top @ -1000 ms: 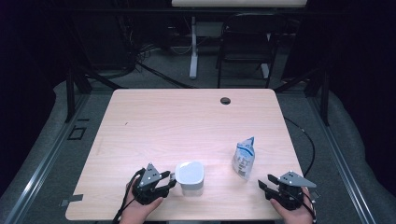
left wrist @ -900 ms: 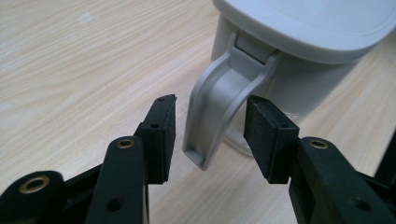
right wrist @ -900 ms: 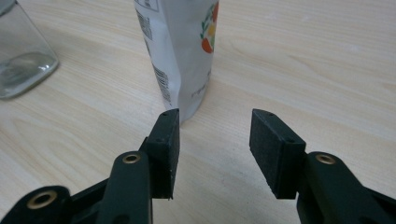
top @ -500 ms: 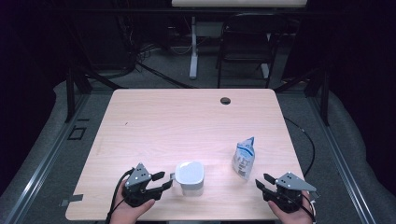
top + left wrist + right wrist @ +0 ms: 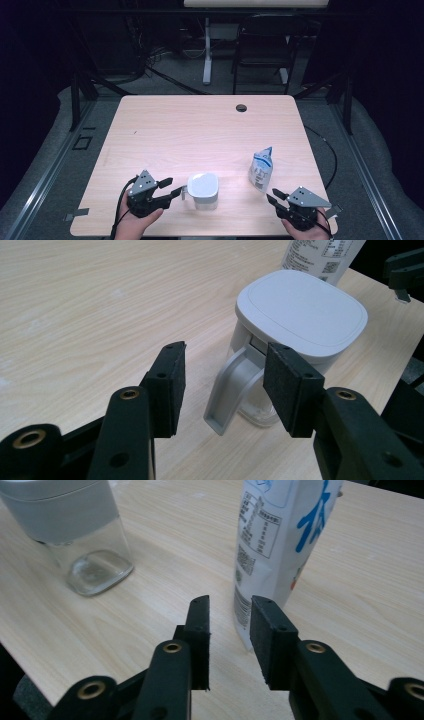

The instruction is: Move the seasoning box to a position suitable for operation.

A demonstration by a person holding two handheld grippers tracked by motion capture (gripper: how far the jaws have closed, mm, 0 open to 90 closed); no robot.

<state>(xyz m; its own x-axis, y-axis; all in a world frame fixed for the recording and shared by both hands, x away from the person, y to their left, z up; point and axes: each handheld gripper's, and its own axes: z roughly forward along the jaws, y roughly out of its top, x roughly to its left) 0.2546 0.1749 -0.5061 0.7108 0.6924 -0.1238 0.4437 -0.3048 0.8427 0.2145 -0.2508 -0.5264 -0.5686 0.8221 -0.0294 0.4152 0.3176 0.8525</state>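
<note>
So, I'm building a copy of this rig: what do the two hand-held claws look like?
Both are black. The left claw and right claw each carry a grey three-cornered plate on top. The jaws end in flat rectangular black pads, with brass-ringed holes in the arms behind. A black cable trails from the left one.

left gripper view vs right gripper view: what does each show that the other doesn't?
Left gripper view: the jar's white lid from above and its grey handle, just ahead of the open left tongs. Right gripper view: the jar's clear glass base and the printed label on the pouch, with the right tongs gripping nothing. Both: jar, pouch and wooden table.
</note>
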